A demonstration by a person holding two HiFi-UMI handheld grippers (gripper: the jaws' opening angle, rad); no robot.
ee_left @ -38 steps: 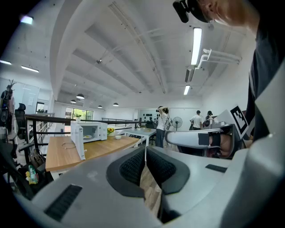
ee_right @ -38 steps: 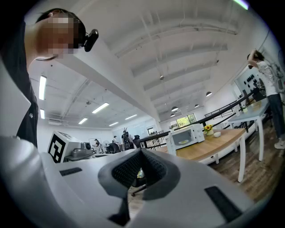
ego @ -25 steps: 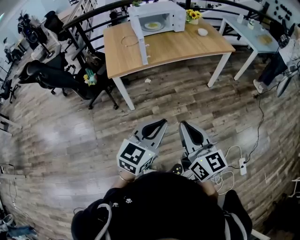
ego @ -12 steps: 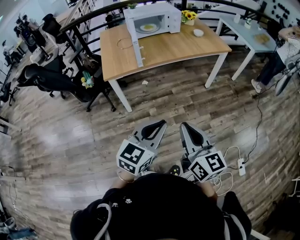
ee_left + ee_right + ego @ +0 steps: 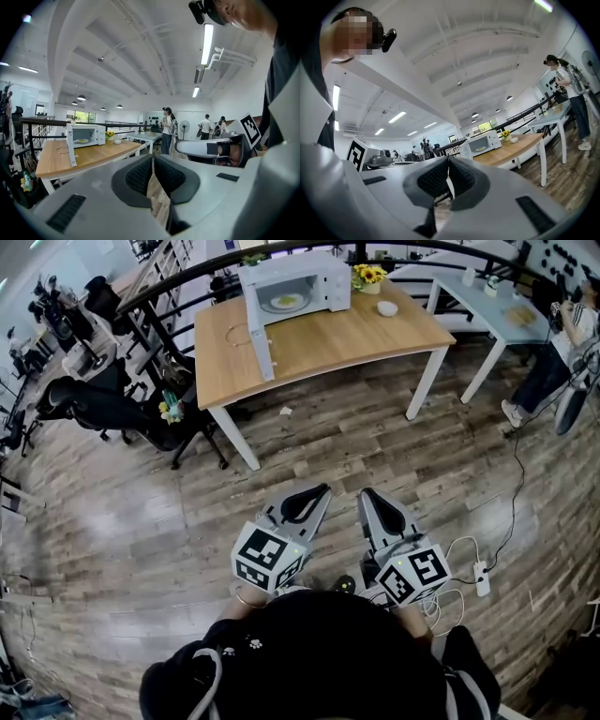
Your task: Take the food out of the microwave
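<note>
1. Head view: the microwave [image 5: 314, 277] stands at the far edge of a wooden counter [image 5: 347, 334], its door [image 5: 257, 338] swung wide open on the left. The food [image 5: 286, 303], a yellowish round on a pale plate, lies inside the microwave. Flowers [image 5: 367, 275] and a white bowl [image 5: 386, 307] sit just right of the microwave on the same counter, and a black chair [image 5: 103, 404] stands well to its left. Well short of the microwave, over plank floor [image 5: 375, 437], the left gripper [image 5: 322, 491] and the right gripper [image 5: 366, 493] are held side by side. Both point toward the microwave and both are well apart from the counter.

2. Left gripper view: the fingers [image 5: 138, 176] are pressed together at the tips with nothing held. Only floor shows through the slit lower down. The microwave lies ahead and to the left of them, door open, with the food visible inside.

3. Right gripper view: the fingers meet tip to tip and grip nothing. The microwave lies ahead and to the right of them. The flowers and bowl stand at the microwave's right on the counter.
</note>
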